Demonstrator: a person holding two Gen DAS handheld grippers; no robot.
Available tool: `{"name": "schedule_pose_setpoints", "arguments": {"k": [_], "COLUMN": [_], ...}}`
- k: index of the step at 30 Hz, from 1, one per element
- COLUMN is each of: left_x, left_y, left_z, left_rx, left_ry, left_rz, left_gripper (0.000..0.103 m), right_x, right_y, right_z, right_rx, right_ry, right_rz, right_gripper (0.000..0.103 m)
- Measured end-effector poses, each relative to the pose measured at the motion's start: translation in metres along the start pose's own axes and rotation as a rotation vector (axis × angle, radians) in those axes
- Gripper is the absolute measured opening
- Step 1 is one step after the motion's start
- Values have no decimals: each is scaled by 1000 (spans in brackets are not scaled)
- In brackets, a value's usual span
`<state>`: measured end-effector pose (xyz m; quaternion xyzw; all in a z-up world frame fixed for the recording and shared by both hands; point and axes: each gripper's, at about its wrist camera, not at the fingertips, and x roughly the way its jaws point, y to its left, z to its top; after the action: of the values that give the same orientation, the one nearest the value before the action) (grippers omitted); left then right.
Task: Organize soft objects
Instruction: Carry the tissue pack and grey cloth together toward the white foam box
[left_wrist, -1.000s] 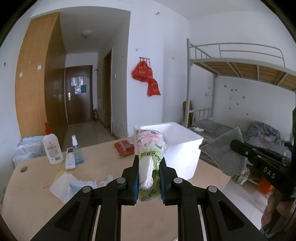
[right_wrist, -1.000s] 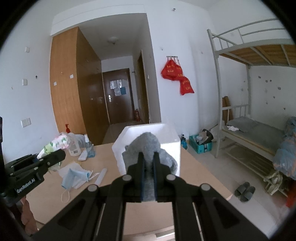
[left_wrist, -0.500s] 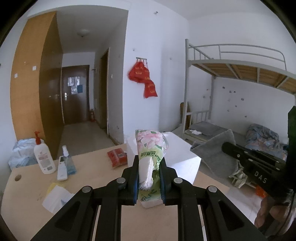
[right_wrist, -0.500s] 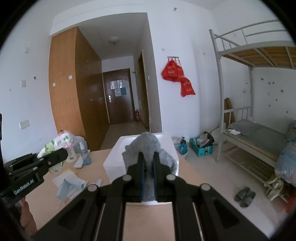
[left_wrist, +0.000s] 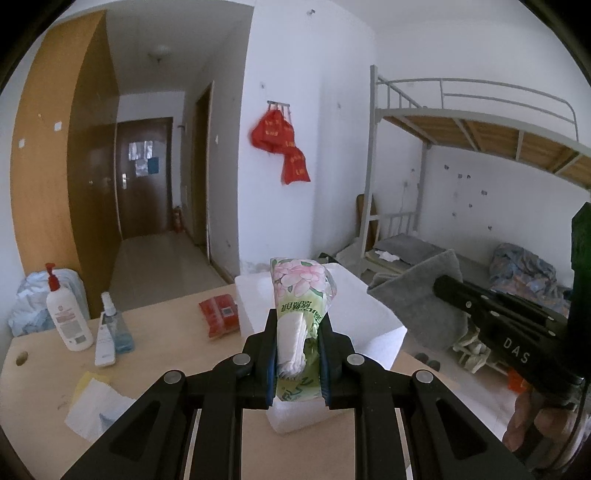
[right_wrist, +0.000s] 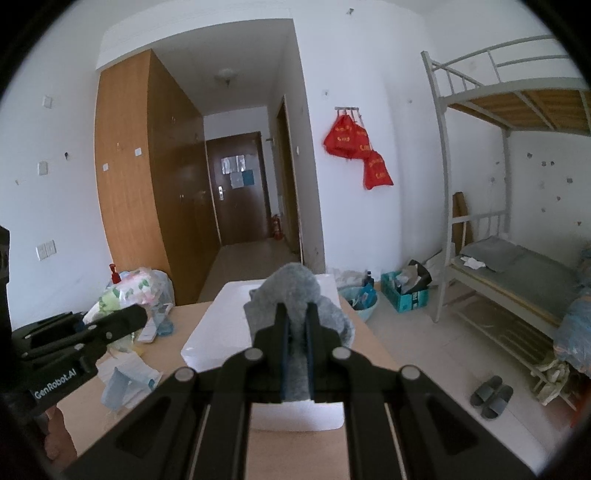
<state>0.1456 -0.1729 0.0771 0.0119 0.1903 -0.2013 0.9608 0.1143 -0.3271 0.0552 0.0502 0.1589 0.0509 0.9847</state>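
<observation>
left wrist view: left fingers (left_wrist: 297, 343) clamp tissue pack (left_wrist: 301, 295); right fingers (right_wrist: 297, 328) pinch grey cloth (right_wrist: 299, 291).

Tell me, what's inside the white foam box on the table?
The foam box interior cannot be seen: the grey cloth in the right gripper covers it, and only its white rim shows.

White walls, wooden wardrobe (right_wrist: 147, 177), metal bunk bed (right_wrist: 517, 110) (tiled floor (right_wrist: 424, 332)).

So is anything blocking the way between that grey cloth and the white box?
Nothing visible does. The grey cloth, clamped in the right gripper, hangs just before the white foam box, whose open top looks clear.
</observation>
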Motion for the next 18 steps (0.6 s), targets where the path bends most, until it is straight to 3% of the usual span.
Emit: {"name": "schedule_pose_setpoints", "arguments": {"k": [18], "left_x": [70], "left_y": [-1], "left_z": [19], "left_rx": [-12], "left_ry": [91], "left_rz": [-13], "left_gripper": [19], "right_x": [47], "right_y": [-20], "right_z": [16], "right_rx": [21], "right_ry": [31], "right_rz": [34], "right_gripper": [10]}}
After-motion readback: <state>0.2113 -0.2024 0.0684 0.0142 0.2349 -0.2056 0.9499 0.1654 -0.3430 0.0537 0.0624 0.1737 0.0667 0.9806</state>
